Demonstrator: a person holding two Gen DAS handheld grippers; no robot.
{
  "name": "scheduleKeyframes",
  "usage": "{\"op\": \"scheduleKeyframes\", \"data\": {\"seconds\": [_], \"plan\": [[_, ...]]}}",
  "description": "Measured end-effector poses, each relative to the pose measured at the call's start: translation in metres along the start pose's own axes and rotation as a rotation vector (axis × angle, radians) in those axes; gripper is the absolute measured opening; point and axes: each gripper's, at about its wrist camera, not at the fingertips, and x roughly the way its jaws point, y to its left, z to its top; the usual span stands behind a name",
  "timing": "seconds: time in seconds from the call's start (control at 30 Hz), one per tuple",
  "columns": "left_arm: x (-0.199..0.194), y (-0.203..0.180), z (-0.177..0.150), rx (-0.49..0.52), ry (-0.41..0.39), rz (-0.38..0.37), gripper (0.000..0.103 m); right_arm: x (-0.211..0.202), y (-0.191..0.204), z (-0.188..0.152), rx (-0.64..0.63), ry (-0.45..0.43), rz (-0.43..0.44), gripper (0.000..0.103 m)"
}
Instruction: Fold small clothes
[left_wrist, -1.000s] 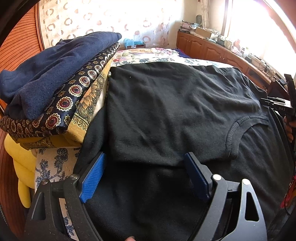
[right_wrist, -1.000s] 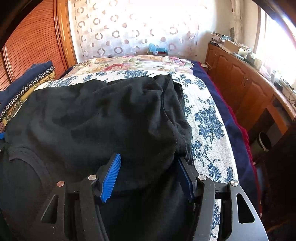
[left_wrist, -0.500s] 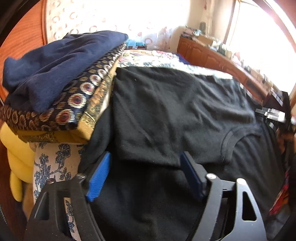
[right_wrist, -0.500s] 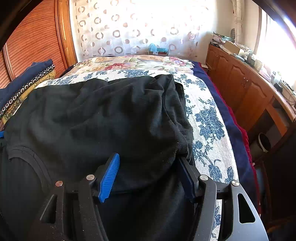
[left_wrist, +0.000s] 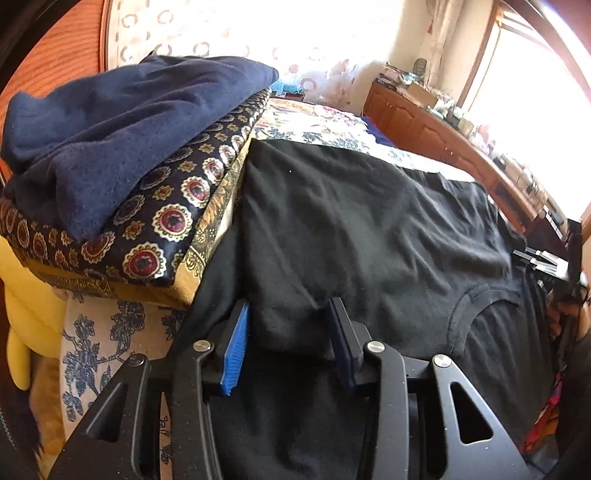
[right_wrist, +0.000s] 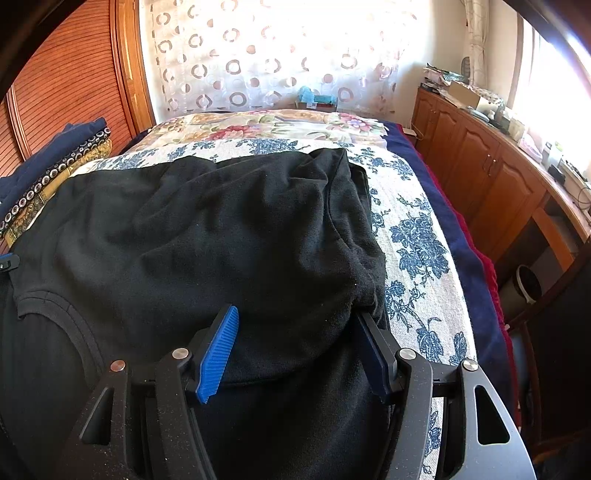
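Ok left wrist: left gripper (left_wrist: 288, 341) parted around the folded hem corner of the black tee (left_wrist: 369, 229) on the bed (left_wrist: 92, 339), not pinching; thin limp knit, a shallow bite could drop one layer. Right wrist: right gripper (right_wrist: 297, 352) wide apart over the bunched edge, black tee (right_wrist: 207, 236) ribbed neckline left; lumpy sleeve may skew the fold

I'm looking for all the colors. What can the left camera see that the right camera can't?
Only the left wrist view shows the yellow cushion under the pile of folded cloths, and the left gripper, jaws open around a black fold. Only the right wrist view shows the white bin by the cabinets and the right gripper, also open. Both show the black shirt on the flowered bedspread.
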Motion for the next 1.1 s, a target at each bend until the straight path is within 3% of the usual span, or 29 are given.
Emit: {"op": "scheduleKeyframes", "data": {"seconds": [0.17,0.2,0.27,0.3,0.4,0.47,0.6,0.87,1.1], "plan": [[0.0,-0.003,-0.002,0.022,-0.013,0.019,0.042,0.001,-0.009,0.005,0.014,0.008,0.061,0.064],[0.0,-0.003,-0.003,0.024,-0.015,0.022,0.042,0.002,-0.011,0.006,0.019,0.008,0.069,0.06],[0.0,-0.004,-0.002,0.028,-0.016,0.027,0.043,0.002,-0.013,0.006,0.022,0.007,0.068,0.048],[0.002,-0.006,-0.001,0.03,-0.014,0.027,0.043,0.002,-0.015,0.007,0.021,0.005,0.064,0.037],[-0.001,-0.012,0.001,0.056,-0.02,-0.014,0.016,0.001,-0.015,0.009,0.004,-0.004,0.044,0.01],[-0.006,-0.015,0.004,0.042,-0.036,-0.022,0.01,-0.002,-0.013,0.01,-0.018,-0.02,0.049,0.007],[-0.021,-0.024,0.011,0.072,-0.087,-0.011,0.007,-0.014,-0.006,0.012,-0.06,-0.074,0.027,0.005],[-0.055,-0.03,0.022,0.071,-0.189,-0.017,0.005,-0.056,-0.003,0.016,-0.058,-0.214,0.037,0.004],[-0.09,-0.04,0.022,0.088,-0.271,-0.046,0.005,-0.082,0.005,0.01,-0.101,-0.256,0.061,0.004]]}}
